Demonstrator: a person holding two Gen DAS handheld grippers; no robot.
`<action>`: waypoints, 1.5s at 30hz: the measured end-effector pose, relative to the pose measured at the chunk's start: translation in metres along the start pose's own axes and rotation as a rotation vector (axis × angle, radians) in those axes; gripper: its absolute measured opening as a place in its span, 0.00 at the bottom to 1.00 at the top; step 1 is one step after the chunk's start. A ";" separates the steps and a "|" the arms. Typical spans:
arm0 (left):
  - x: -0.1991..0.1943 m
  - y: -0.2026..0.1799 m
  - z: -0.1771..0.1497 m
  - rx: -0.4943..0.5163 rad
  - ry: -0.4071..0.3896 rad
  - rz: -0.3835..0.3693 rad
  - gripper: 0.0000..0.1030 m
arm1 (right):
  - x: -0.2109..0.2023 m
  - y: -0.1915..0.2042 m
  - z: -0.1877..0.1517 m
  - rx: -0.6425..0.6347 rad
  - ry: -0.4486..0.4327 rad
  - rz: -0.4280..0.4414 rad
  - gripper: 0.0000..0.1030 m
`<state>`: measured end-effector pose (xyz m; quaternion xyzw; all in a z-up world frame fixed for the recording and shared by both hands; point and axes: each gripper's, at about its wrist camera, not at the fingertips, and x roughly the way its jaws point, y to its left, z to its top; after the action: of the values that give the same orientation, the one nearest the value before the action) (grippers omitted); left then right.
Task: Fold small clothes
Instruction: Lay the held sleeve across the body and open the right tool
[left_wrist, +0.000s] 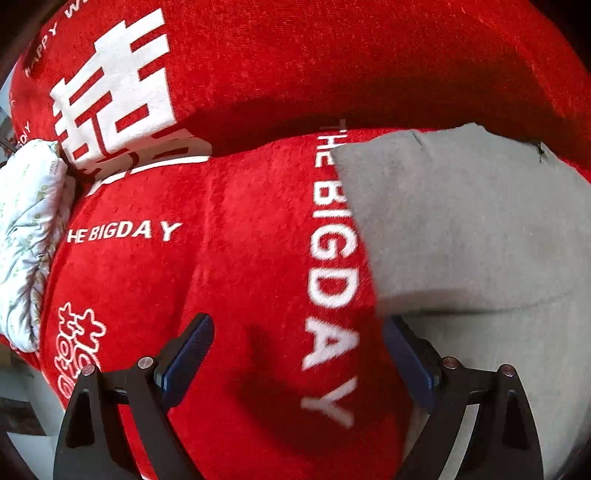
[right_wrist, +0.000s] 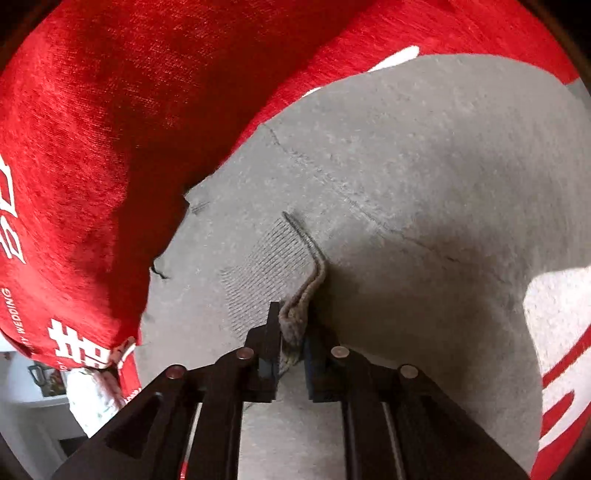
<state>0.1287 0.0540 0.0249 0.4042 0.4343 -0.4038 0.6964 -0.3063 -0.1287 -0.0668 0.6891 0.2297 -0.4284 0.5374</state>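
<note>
Grip on the folded hem: the right gripper (right_wrist: 291, 334) is clenched on a doubled edge of the grey garment (right_wrist: 406, 184), the pinched fabric standing up as a small ridge between the two pads. The garment lies spread on the red printed cover (right_wrist: 110, 110), a plush sheet with white lettering that carries everything here; one grey corner sits close under the raised fold of that cover, and the rest runs toward the near edge. In the left wrist view the left gripper (left_wrist: 295, 354) hangs released, its jaws wide apart over the red cover, just beside the grey garment's (left_wrist: 461, 221) long edge, with nothing between the pads. A pale floral cloth (left_wrist: 29, 236) lies bunched at the cover's far left edge, well apart from the work.

The step in hand appears to be carrying the pinched edge over to make a fold. To do it well, the right grip should stay deep enough to hold both layers, and the lift should be low and even so the cloth below does not drag. The left gripper would best pin or take the matching edge first, keeping the fold line straight. Plush under knit may cling, so slow travel is advisable.
</note>
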 end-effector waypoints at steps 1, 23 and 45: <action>0.000 0.004 0.000 -0.014 0.006 0.004 0.91 | 0.000 0.001 0.001 -0.002 0.004 0.003 0.22; 0.042 -0.011 0.057 -0.127 0.027 0.019 0.91 | -0.005 0.028 0.023 -0.315 -0.080 -0.252 0.16; 0.051 -0.022 0.073 -0.098 0.040 0.062 0.92 | 0.002 0.038 0.011 -0.394 0.002 -0.255 0.08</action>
<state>0.1442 -0.0313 -0.0053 0.3910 0.4544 -0.3520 0.7189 -0.2797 -0.1514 -0.0480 0.5365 0.3945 -0.4390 0.6031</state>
